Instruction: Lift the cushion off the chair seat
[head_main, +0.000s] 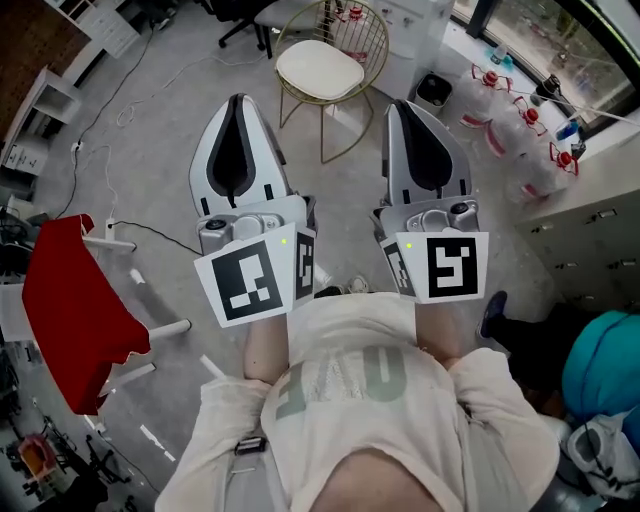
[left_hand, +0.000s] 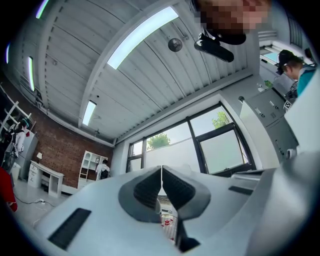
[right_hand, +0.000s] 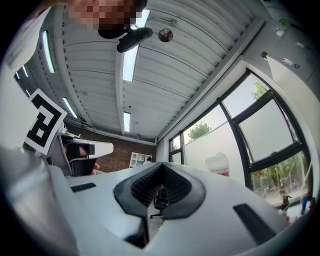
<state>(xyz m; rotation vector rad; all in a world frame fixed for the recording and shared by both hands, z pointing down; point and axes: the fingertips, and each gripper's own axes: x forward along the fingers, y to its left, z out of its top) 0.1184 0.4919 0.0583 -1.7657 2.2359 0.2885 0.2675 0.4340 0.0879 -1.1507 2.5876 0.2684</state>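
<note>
Held close to the chest, the left gripper (head_main: 238, 112) and right gripper (head_main: 404, 116) both have their jaws together on nothing, tips tilted slightly up. The cushion (head_main: 319, 69) lies well ahead, in line with the gap between them, so neither looks nearer. It is cream, rounded and flat on the chair (head_main: 366, 40) seat.
</note>
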